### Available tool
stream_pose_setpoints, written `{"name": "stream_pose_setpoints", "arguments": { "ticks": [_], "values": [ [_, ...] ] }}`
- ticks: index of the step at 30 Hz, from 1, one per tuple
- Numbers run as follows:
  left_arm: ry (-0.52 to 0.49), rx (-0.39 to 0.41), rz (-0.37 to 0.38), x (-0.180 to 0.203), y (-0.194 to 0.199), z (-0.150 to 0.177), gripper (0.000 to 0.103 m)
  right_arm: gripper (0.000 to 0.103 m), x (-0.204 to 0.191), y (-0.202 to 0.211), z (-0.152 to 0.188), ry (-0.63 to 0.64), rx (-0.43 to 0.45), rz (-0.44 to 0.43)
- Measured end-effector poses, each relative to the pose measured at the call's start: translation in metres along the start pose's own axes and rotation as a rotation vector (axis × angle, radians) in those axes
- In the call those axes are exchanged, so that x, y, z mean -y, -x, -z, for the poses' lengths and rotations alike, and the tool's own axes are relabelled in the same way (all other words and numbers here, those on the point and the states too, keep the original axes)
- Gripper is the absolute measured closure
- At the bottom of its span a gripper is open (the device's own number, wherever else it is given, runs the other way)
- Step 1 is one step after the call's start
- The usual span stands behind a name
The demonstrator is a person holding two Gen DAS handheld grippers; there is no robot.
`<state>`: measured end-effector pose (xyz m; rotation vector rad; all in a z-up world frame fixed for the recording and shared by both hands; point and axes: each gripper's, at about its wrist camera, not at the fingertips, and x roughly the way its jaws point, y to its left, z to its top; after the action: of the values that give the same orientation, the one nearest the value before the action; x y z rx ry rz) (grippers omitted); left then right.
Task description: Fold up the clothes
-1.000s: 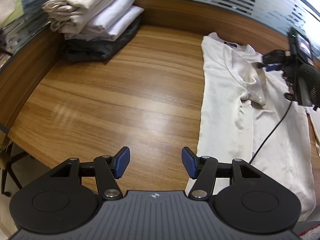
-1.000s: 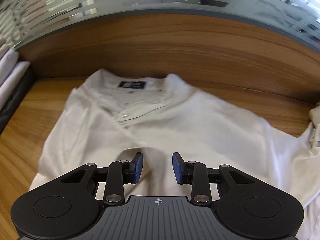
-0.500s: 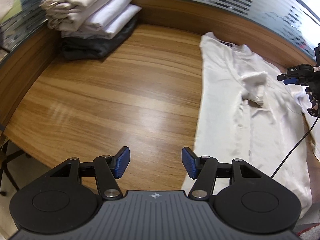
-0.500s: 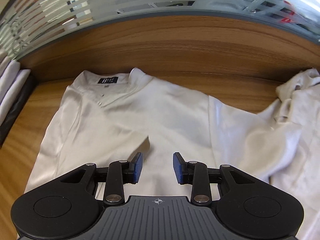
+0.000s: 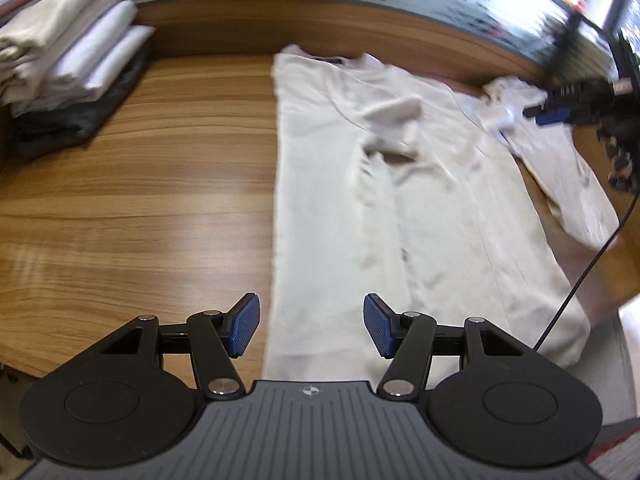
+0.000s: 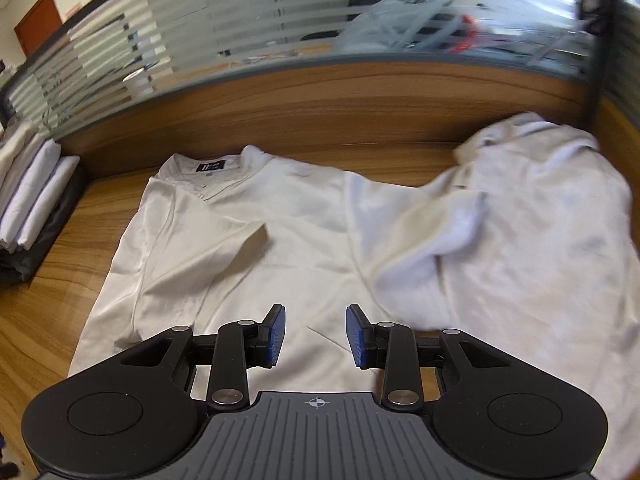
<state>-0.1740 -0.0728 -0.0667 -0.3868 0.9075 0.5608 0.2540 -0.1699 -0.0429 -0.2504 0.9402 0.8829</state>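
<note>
A cream collared shirt (image 5: pixel 432 216) lies flat on the wooden table (image 5: pixel 140 200), collar at the far end, with its left sleeve (image 6: pixel 224 252) folded in over the chest. My left gripper (image 5: pixel 312 330) hovers open over the shirt's near left hem corner with nothing between its blue pads. My right gripper (image 6: pixel 314 336) hangs open above the lower middle of the shirt (image 6: pixel 288 216), holding nothing. In the left wrist view the right gripper (image 5: pixel 550 114) shows at the far right, above the shirt's right shoulder area.
A second, crumpled white garment (image 6: pixel 520 220) lies heaped against the shirt's right side. A stack of folded clothes (image 5: pixel 68 64) on a dark garment stands at the far left corner. A wooden upstand with striped glass (image 6: pixel 320 32) closes the back. A black cable (image 5: pixel 580 276) trails at right.
The right gripper has risen and swung to the right, off the folded sleeve, bringing the crumpled garment into view. The left gripper has shifted right, over the shirt's hem.
</note>
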Motion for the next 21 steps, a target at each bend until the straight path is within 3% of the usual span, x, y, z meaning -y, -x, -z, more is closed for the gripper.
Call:
{"name": "stream_pose_setpoints", "arguments": {
  "ticks": [6,10,15,21],
  "values": [
    [-0.109,0.042,0.017,0.049,-0.008,-0.001,0.039,0.067,0.039,0.02,0.005,-0.023,0.013,0.031],
    [-0.111,0.085,0.019,0.09,-0.017,-0.013,0.039,0.067,0.072,0.015,-0.009,-0.035,0.027,0.026],
    [0.015,0.173,-0.058,0.151,-0.024,-0.019,0.039,0.067,0.11,-0.007,-0.04,-0.015,0.043,-0.054],
    [0.198,0.154,-0.138,0.221,-0.031,-0.014,0.039,0.067,0.139,-0.035,-0.073,0.127,-0.018,-0.182]
  ]
}}
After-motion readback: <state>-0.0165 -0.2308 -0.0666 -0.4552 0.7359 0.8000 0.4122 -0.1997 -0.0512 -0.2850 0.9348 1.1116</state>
